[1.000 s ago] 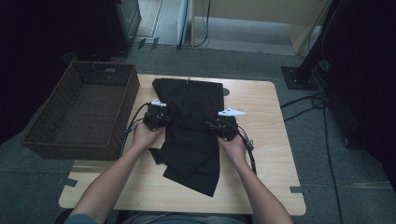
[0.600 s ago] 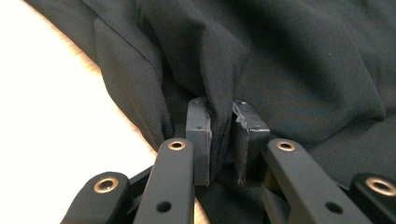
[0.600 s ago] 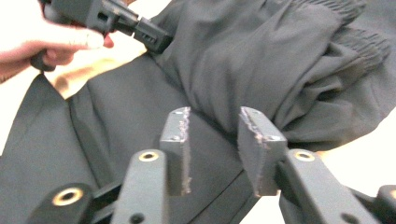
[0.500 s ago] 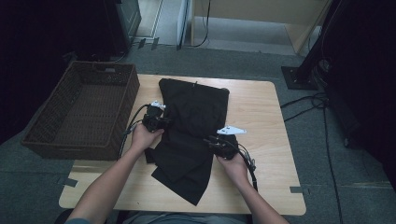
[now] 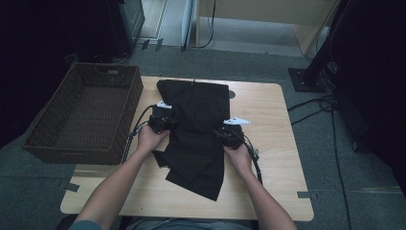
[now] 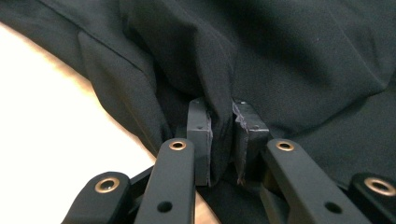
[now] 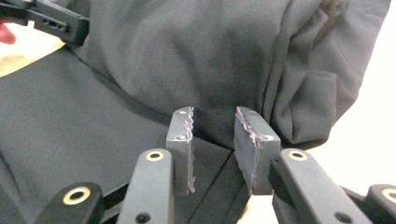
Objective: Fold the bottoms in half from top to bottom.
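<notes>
2 grippers work on 1 black garment (image 5: pixel 198 129) that lies spread on the wooden table (image 5: pixel 268 163), its far edge near the table's far side and its near end bunched into folds toward the person.

At the garment's left edge in the high view, the left gripper (image 5: pixel 162 120) is held in the person's left hand (image 5: pixel 149 139). In the left gripper view its 2 jaws stand narrow, with a raised fold of the black cloth (image 6: pixel 219 107) running down between the pads, which press on it from both sides. Pale table (image 6: pixel 51 121) shows to the left of that fold.

At the garment's right edge, a little nearer the person, the right gripper (image 5: pixel 231 134) sits in the right hand (image 5: pixel 239 155). In the right gripper view its jaws stand apart, with a clear gap between the 2 pads; a hump of cloth (image 7: pixel 219 60) lies just beyond and between them, and the pads do not squeeze it. Those jaws have just been closing slightly. The other gripper (image 7: pixel 46 18) appears at the top left corner of that view.

1 dark woven basket (image 5: pixel 86 115) stands at the table's left side, just beside the garment's left edge. Cables (image 5: pixel 330 110) trail over the grey floor to the right.
</notes>
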